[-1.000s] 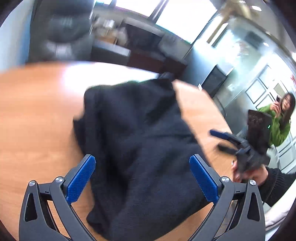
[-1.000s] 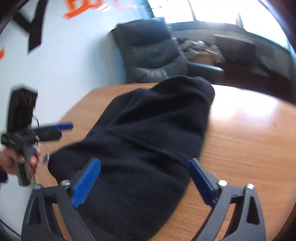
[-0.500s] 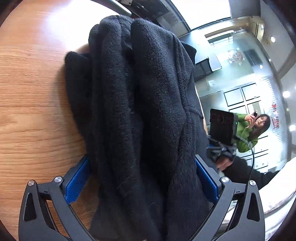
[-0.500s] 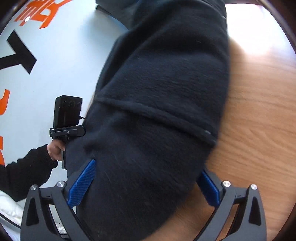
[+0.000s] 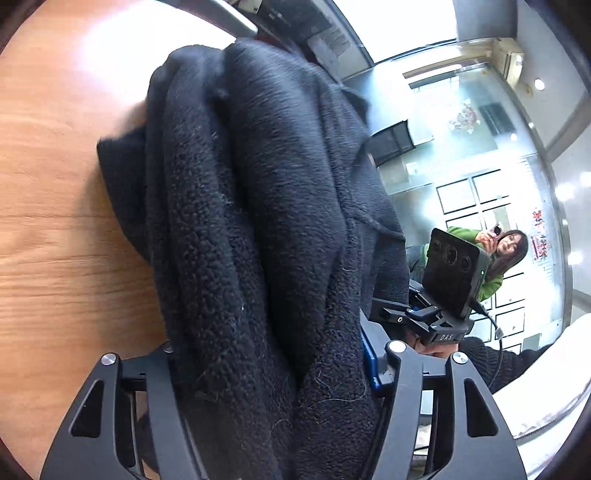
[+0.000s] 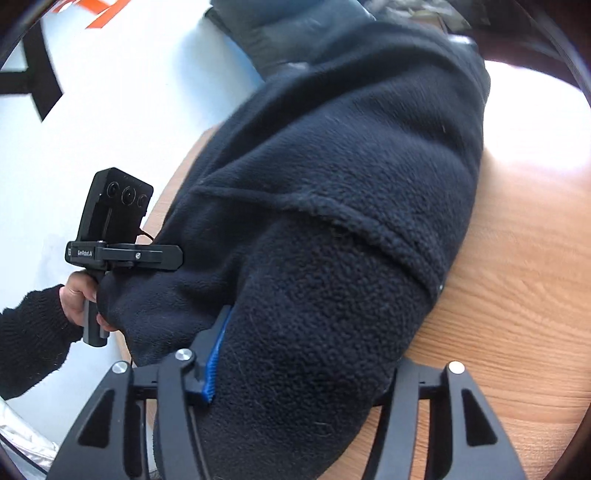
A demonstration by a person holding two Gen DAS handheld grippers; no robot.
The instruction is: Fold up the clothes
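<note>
A thick black fleece garment (image 5: 258, 221) lies bunched in long folds on the wooden table (image 5: 55, 221). My left gripper (image 5: 269, 354) has its jaws closing around the near end of the bundle, and its blue pad (image 5: 369, 354) presses into the fleece. In the right wrist view the same garment (image 6: 351, 221) fills the middle. My right gripper (image 6: 306, 350) is closing on the other end, with one blue pad (image 6: 216, 354) sunk into the fabric. Both far pads are hidden by cloth.
The table edge (image 6: 177, 184) runs close to the garment on the left of the right wrist view. A hand (image 6: 79, 299) in a black sleeve holds the other tool there. A person in green (image 5: 495, 258) sits behind. A dark armchair (image 6: 280, 33) stands beyond the table.
Both grippers dropped onto the garment ends, tilted downward, and their jaws went from wide apart to squeezing the fleece. The bundle now bulges up between the fingers.
</note>
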